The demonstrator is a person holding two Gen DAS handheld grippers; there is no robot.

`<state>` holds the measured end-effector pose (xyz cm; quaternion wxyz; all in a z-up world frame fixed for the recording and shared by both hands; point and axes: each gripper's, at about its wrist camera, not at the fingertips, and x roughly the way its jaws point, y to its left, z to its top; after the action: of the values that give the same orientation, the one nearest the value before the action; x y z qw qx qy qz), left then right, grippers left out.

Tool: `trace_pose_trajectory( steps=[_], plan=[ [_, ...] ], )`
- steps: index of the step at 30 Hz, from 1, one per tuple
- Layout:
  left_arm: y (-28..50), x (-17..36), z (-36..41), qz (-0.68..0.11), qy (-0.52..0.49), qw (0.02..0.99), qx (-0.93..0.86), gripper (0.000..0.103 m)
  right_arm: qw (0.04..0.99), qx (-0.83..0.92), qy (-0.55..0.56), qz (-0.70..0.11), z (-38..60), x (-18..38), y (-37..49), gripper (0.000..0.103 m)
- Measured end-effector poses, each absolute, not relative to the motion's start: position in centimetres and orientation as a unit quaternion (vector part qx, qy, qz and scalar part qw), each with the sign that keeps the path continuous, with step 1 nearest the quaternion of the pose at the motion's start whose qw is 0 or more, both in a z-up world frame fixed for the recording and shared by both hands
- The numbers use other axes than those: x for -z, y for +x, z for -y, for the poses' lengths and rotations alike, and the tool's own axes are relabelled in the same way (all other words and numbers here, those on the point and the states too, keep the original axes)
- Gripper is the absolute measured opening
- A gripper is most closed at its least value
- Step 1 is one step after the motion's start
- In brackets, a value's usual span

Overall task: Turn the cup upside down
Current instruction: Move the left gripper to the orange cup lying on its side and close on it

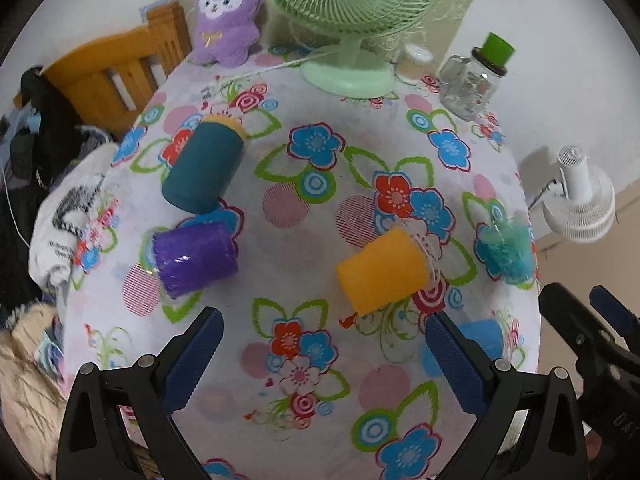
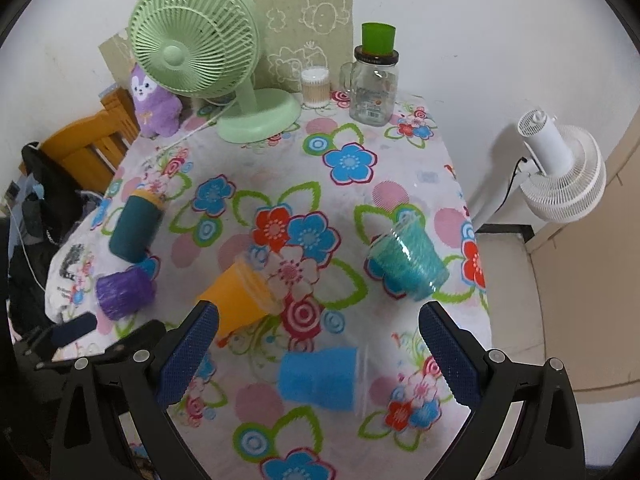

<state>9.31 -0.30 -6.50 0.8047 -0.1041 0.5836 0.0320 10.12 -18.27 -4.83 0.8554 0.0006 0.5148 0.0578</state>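
Flowered cloth (image 2: 352, 208) covers the whole table, and five cups lie tipped on their sides across it. I take the orange cup (image 2: 240, 300) as my landmark, since it sits near the middle in both views.

My right claw (image 2: 318, 344) hangs spread wide with nothing between its blue pads (image 2: 190, 356). The blue cup (image 2: 320, 378) lies in the gap ahead of them, nearer to me than the orange cup and to its right. Its clear rim points right and is smeared by blur. The left pad covers the orange cup's near edge.

My left claw (image 1: 324, 354) is also spread and empty, with bare cloth between its pads. From its camera the blue cup (image 1: 486, 338) is mostly hidden behind the right pad, and my right claw (image 1: 592, 320) is cut off at the frame's edge.

Left of the orange cup lie the purple cup (image 2: 124, 294) and, beyond that, the dark teal cup (image 2: 134, 228) with its yellow rim. To the right is the glittery turquoise cup (image 2: 408, 264), badly blurred in the left view. Far behind the orange cup stand the green fan (image 2: 200, 48), the plush toy (image 2: 154, 108) and the glass jar (image 2: 374, 88).
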Motion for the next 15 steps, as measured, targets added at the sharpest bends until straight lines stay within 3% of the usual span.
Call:
trace_pose_trajectory(
  steps=[15],
  plan=[
    [13.7, 12.4, 3.3, -0.619, -0.198, 0.759, -0.049, 0.102, 0.842, -0.052, -0.005, -0.537, 20.9, 8.5, 15.5, 0.101]
  ],
)
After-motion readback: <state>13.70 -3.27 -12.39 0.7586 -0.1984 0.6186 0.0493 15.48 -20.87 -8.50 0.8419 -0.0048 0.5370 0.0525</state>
